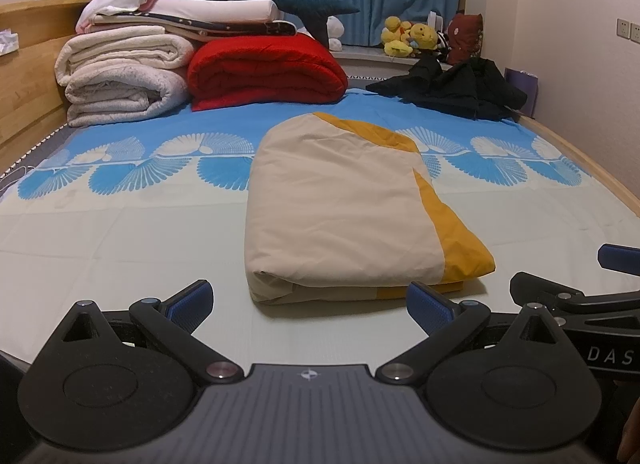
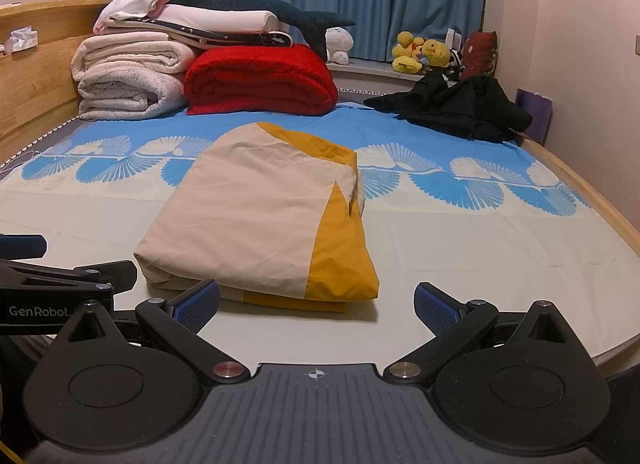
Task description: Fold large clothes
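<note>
We saw the right gripper with its blue-padded fingers spread wide and nothing between them, low over the pale bedsheet; just beyond lay the folded cream and mustard garment, flat on the sheet; part of the left gripper showed at the left edge; at the far end of the bed sat a red blanket beside stacked white bedding, a blue plush shark on top; a crumpled black garment lay to the right.

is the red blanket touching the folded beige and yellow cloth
Apart. The right wrist view shows blue sheet between the red blanket and the folded cloth.
</note>
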The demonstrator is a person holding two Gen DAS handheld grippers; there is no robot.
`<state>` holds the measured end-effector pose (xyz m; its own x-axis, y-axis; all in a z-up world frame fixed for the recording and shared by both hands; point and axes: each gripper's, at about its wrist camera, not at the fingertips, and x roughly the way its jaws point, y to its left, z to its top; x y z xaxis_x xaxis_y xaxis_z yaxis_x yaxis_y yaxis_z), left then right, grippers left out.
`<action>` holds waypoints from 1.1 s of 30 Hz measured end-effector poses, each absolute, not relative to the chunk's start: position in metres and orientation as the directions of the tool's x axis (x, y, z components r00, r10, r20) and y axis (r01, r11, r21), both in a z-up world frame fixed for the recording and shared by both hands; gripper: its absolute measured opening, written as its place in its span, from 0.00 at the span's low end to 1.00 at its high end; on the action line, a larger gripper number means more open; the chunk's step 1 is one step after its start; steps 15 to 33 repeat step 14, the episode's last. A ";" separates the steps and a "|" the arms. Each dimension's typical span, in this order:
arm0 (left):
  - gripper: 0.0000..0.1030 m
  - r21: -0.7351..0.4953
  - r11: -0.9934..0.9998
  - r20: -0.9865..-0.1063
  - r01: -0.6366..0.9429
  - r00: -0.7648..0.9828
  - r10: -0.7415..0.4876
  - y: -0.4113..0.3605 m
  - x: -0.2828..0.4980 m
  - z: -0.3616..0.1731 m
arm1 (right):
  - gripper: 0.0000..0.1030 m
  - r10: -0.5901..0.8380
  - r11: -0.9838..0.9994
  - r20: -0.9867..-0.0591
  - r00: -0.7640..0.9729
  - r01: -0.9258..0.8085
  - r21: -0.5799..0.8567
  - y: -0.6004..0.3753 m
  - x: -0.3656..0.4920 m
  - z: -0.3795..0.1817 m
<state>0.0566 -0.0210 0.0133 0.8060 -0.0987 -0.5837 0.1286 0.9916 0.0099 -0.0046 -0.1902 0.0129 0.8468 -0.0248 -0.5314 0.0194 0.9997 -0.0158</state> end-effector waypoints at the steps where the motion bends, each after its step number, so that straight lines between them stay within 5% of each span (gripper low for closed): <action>1: 1.00 0.010 0.992 -0.584 0.129 0.806 -0.099 -0.021 0.057 0.013 | 0.99 -0.025 1.000 -0.532 0.847 0.019 -0.016 -0.190 -0.005 0.013; 33: 1.00 0.011 0.992 -0.586 0.129 0.805 -0.098 -0.022 0.056 0.013 | 0.99 -0.026 1.000 -0.533 0.846 0.020 -0.016 -0.190 -0.004 0.014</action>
